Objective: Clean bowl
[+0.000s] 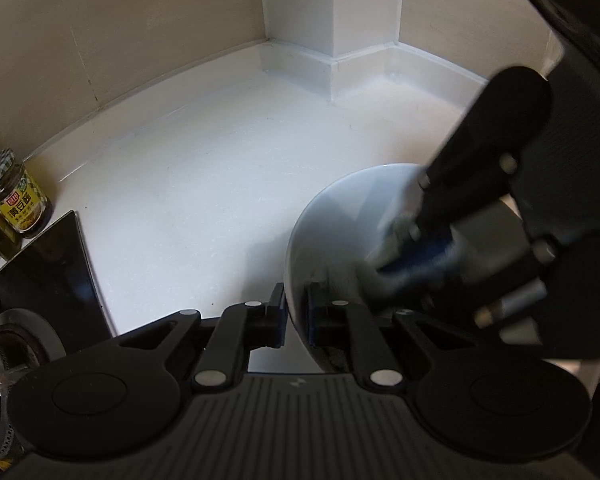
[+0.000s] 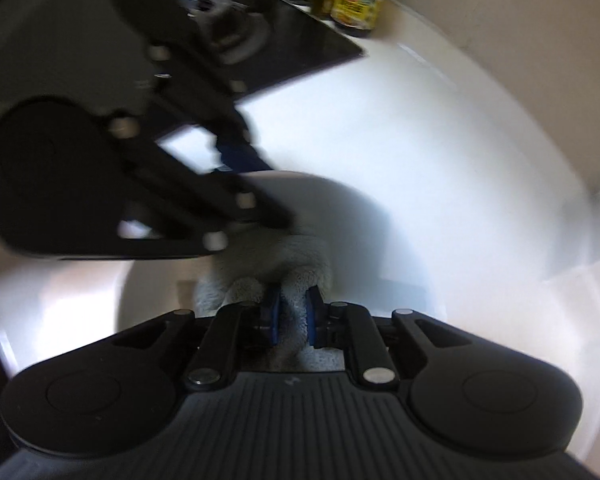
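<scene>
Gripping the bowl [image 1: 332, 216] by its near rim, the left claw [image 1: 296, 316] is clenched on the wall and tilts it on the white worktop [image 1: 180, 184], well apart from the jar [image 1: 18, 196] by the hob. The right claw [image 2: 292, 314] is clenched on a cloth [image 2: 276, 256] down inside the bowl. To wipe well, I'd keep the left grip firm, press the cloth against the inner wall and sweep round the bowl without levering the rim free.

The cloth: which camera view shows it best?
The right wrist view: the cloth sits in the middle, its fuzzy surface clear, pinched by the right hand-held gripper. The left wrist view shows only a blurred pale patch inside the bowl.
</scene>
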Available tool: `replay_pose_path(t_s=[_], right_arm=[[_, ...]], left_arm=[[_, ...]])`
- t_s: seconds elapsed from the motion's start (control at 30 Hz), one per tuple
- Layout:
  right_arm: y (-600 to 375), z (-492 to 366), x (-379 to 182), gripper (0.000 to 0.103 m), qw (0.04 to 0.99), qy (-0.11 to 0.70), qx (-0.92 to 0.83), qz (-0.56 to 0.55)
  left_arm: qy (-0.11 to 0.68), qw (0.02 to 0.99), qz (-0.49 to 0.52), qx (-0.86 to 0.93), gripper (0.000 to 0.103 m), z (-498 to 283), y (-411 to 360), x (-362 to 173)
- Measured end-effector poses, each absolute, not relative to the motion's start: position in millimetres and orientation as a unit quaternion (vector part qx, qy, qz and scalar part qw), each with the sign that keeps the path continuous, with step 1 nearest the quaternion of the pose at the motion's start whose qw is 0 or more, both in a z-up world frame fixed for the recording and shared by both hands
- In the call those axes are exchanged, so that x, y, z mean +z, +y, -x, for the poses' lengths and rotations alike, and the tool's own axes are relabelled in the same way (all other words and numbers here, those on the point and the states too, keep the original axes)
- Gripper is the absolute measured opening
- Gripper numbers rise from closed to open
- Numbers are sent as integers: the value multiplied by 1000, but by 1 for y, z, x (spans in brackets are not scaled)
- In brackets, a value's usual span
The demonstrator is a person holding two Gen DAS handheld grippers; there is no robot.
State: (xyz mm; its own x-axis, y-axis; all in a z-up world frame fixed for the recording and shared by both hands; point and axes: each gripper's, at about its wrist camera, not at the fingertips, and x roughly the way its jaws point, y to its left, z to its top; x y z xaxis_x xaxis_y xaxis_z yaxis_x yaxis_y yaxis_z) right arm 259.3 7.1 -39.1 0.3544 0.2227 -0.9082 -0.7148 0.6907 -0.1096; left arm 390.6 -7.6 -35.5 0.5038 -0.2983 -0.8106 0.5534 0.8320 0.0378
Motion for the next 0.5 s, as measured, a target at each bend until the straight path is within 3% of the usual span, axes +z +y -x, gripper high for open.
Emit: replay_pose_path(t_s=[0.23,0.5], right_arm=[[-37,-240,-9,10,822,462,286,174],[-109,-201,90,10,935,307,165,68]], left_arm=[[431,854,-151,-248,11,-392,-11,-37],[430,864,-140,-222,20,-386,-12,-37]])
